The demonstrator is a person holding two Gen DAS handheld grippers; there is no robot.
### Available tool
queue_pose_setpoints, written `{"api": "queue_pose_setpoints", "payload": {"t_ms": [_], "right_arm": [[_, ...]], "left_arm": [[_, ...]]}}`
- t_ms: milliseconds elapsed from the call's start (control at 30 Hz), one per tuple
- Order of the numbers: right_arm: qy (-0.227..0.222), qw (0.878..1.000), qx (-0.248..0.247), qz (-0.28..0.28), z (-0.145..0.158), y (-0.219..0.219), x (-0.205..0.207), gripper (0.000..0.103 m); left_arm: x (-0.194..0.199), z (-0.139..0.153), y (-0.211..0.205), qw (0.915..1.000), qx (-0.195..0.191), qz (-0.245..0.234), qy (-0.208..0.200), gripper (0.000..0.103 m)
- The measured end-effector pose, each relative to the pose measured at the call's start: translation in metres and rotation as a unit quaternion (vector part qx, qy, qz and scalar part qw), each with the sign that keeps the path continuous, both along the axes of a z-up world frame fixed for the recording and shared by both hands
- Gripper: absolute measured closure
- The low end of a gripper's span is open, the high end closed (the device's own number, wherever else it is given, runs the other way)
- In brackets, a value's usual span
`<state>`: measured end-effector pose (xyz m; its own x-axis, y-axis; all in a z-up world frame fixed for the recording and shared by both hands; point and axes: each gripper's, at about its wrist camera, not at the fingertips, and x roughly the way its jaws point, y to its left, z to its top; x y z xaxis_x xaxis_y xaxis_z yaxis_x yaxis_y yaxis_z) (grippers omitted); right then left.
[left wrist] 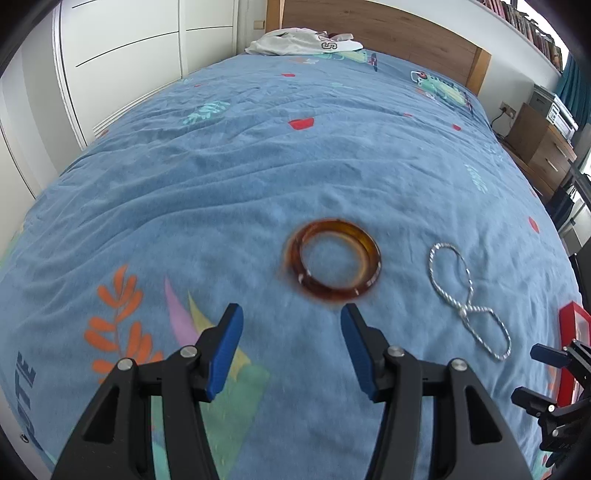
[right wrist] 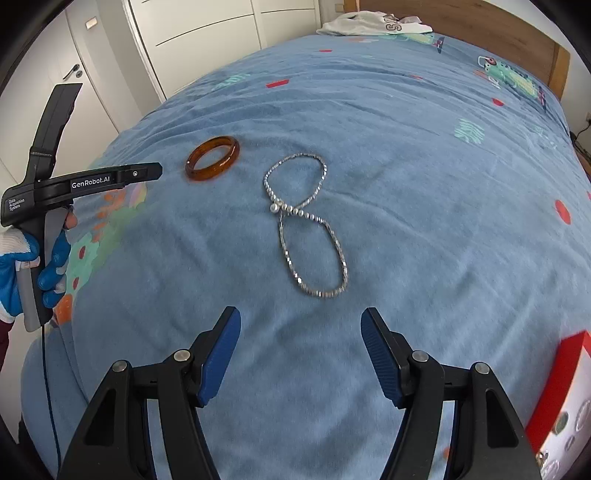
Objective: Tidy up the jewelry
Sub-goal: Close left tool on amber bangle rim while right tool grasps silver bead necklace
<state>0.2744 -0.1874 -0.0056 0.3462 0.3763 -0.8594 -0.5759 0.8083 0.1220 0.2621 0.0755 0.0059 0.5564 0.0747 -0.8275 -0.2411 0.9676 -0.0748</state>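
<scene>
An amber bangle (left wrist: 332,260) lies flat on the blue bedspread (left wrist: 258,166), just beyond my left gripper (left wrist: 291,315), which is open with nothing between its blue pads. To the bangle's right a silver bead necklace (left wrist: 467,295) lies twisted into a figure eight. In the right wrist view the necklace (right wrist: 306,225) sits ahead of my right gripper (right wrist: 301,319), also open and empty, and the bangle (right wrist: 212,158) lies further left. A red-rimmed jewelry box (right wrist: 557,391) shows at the lower right edge.
A hand in a blue and white glove (right wrist: 22,266) holds the left gripper's handle at the left edge. White clothes (left wrist: 303,42) lie by the wooden headboard (left wrist: 388,26). White wardrobe doors (left wrist: 129,48) stand left of the bed, a wooden dresser (left wrist: 543,147) right.
</scene>
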Motion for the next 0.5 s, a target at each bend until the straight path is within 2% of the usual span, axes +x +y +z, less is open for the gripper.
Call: {"api": "queue_pose_setpoints", "payload": {"t_ms": [500], "right_arm": [[0.010, 1.000, 0.003, 0.003, -0.024, 0.024, 0.043, 0.033]], "left_arm": [[0.056, -0.033, 0.010, 0.9996, -0.010, 0.008, 0.024, 0.050]]}}
